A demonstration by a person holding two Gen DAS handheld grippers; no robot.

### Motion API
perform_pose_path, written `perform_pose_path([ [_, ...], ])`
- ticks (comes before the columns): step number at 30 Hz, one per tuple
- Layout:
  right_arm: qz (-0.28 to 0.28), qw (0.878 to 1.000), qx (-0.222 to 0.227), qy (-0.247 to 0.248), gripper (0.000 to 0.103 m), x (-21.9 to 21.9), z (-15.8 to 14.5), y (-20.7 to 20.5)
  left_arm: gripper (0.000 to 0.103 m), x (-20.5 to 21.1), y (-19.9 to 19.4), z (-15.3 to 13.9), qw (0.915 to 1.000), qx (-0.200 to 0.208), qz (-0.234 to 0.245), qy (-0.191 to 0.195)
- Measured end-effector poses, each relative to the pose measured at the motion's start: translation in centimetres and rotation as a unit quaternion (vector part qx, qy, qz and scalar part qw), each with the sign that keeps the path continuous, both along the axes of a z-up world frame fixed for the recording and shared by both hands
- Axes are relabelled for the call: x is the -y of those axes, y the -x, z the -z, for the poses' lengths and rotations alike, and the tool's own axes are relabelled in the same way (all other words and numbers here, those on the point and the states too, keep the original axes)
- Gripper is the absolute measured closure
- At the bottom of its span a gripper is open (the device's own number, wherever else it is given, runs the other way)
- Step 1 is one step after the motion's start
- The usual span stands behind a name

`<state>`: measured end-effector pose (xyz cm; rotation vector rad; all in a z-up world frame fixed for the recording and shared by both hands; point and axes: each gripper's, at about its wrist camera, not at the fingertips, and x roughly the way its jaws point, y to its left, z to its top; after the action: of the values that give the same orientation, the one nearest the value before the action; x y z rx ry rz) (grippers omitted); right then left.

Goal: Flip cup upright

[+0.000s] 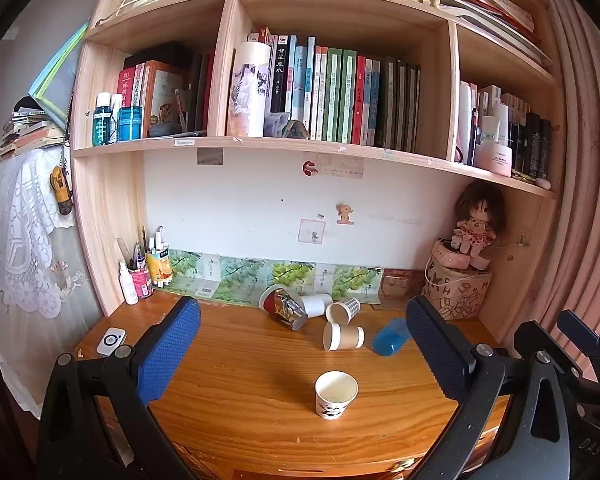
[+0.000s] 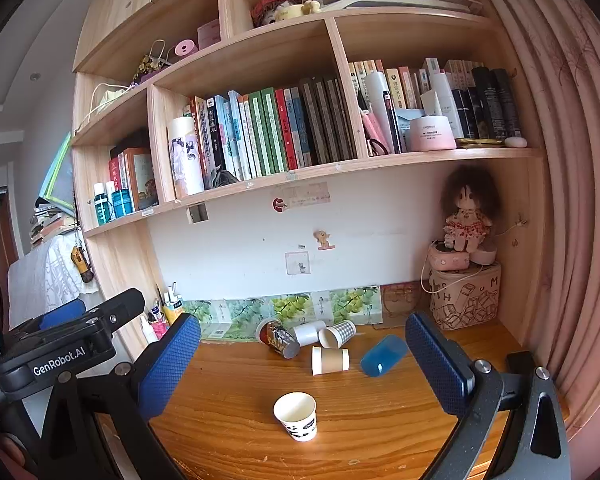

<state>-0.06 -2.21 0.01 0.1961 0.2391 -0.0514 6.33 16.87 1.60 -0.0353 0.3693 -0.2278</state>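
A white paper cup with a panda print stands upright on the wooden desk, between the fingers of both grippers. Behind it several cups lie on their sides: a brown-sleeved paper cup, a blue plastic cup, a checked cup, a plain white cup and a large printed cup. My left gripper is open and empty. My right gripper is open and empty, above the desk's front.
A pen holder and small bottles stand at the back left. A patterned box with a doll on top fills the back right corner. A white remote lies at the left. Bookshelves hang above the desk.
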Motion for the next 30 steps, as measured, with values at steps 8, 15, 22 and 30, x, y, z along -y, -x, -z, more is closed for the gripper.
perform_pose_path([
  [8,-0.008,1.0,-0.005,0.0,0.0,-0.4,0.1,-0.4,0.0,-0.5,0.0,0.1,1.0,-0.005,-0.004,0.004],
  [15,-0.014,1.0,-0.009,0.0,0.0,-0.7,0.3,-0.5,0.0,-0.8,0.1,0.2,0.9999,-0.008,-0.007,0.004],
  [22,-0.021,1.0,-0.009,-0.002,0.0,-0.8,0.2,-0.6,0.0,-1.1,0.2,0.3,0.9999,-0.008,-0.013,0.004],
  [30,-0.036,0.999,-0.018,-0.006,0.0,-0.9,0.5,-1.3,0.0,-1.2,-0.2,0.3,0.9998,-0.011,-0.018,0.004],
])
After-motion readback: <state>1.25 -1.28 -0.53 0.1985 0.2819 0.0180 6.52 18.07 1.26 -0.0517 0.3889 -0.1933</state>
